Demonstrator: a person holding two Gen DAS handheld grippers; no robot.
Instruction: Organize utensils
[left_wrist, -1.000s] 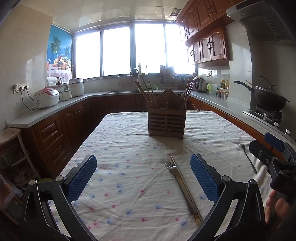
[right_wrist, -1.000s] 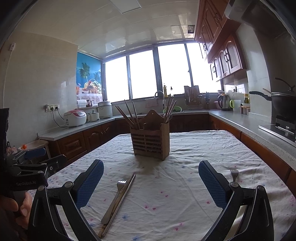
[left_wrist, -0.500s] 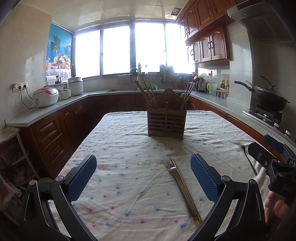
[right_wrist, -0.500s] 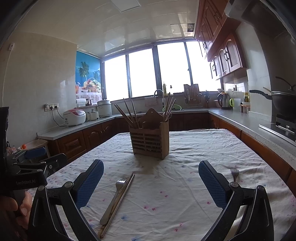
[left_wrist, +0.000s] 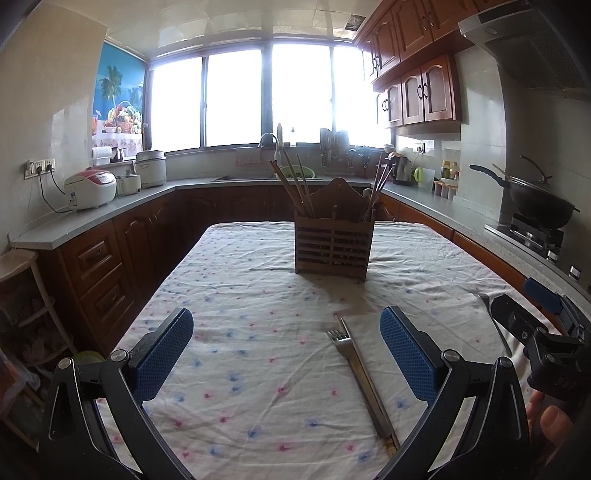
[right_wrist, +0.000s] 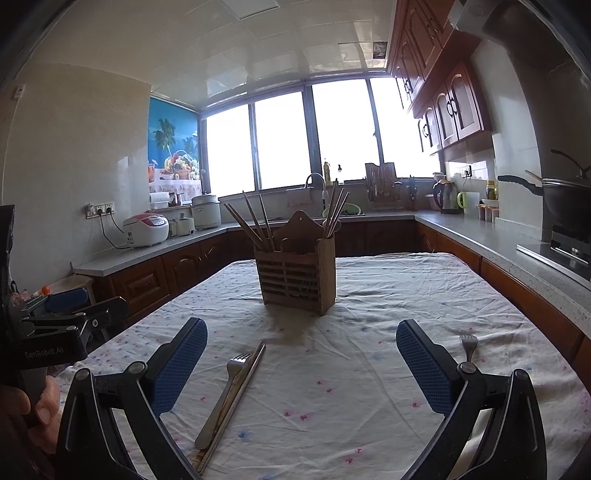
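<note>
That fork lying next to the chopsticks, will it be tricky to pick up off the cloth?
Probably a little. The fork looks like thin, shiny metal lying flat on the cloth, so fingers may slip on it. It seems stiff and light, unlikely to bend. It touches the chopsticks, so those would likely shift too.

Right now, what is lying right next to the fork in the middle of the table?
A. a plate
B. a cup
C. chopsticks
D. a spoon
C: the fork lies flat on the flowered tablecloth with a pair of chopsticks right alongside it, in front of the wooden utensil holder.
</note>
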